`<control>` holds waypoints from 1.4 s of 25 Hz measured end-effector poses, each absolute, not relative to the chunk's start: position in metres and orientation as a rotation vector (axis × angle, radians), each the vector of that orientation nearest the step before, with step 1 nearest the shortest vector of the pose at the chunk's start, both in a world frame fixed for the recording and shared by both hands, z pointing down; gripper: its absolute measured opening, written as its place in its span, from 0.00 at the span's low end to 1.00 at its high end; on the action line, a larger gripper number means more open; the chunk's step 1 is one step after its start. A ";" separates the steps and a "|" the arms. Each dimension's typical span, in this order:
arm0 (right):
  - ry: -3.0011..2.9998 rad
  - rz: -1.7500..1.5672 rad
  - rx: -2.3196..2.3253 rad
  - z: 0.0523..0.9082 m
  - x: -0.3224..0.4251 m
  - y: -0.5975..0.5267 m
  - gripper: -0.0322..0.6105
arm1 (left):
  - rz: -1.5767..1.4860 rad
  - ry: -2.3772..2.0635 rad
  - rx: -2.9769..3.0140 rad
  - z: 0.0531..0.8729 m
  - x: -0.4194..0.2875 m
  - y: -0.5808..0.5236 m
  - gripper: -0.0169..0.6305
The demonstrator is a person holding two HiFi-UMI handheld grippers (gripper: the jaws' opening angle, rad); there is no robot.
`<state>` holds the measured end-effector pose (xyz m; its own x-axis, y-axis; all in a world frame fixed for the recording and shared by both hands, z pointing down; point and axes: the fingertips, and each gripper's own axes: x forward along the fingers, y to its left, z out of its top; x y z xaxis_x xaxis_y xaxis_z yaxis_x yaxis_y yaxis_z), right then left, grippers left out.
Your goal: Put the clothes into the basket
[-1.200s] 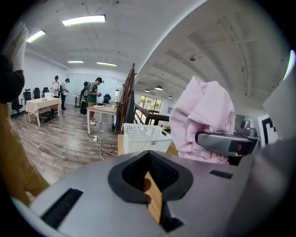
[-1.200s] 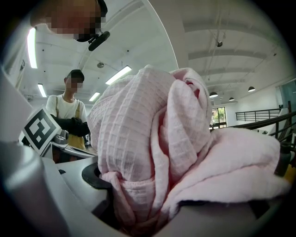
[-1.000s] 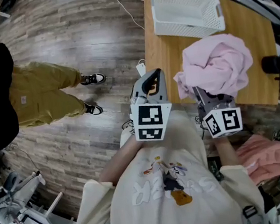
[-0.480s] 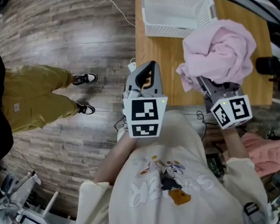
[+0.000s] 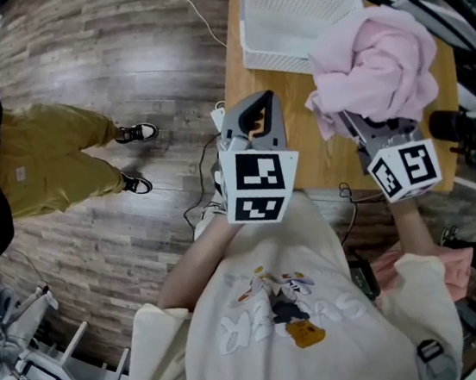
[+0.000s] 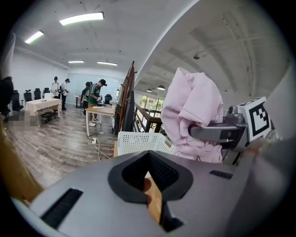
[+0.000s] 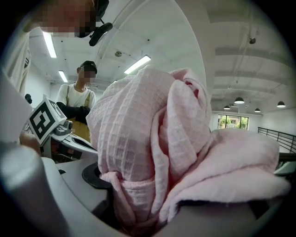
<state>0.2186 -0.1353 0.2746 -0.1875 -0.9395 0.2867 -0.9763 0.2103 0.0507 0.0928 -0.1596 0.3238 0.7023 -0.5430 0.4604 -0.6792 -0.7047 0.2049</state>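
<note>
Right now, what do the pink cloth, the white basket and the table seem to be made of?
Pink cloth: soft woven fabric, likely cotton, matte; a waffle grid shows in the weave and it bunches in folds.
Basket: white plastic, it seems, smooth; its walls are pierced with regular small holes.
Table: wood or wood-look board, light tan and smooth; faint grain shows.
</note>
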 end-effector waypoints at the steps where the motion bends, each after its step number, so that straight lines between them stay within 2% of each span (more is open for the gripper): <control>1: -2.229 0.191 1.799 0.273 0.220 -0.139 0.68 | 0.521 -0.957 2.553 0.323 0.094 -0.161 0.03; 16: -2.234 0.006 1.569 0.258 0.248 -0.214 0.68 | 0.541 -1.000 2.538 0.319 0.124 -0.205 0.03; 35: -2.219 0.017 1.304 0.317 0.279 -0.281 0.68 | 0.645 -1.000 2.428 0.363 0.160 -0.242 0.03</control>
<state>0.2790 -0.2813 0.3170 -0.3697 -0.8016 0.4698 -0.8086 0.5266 0.2623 0.1603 -0.2420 0.3627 0.6309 -0.5317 0.5650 -0.7339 -0.6454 0.2120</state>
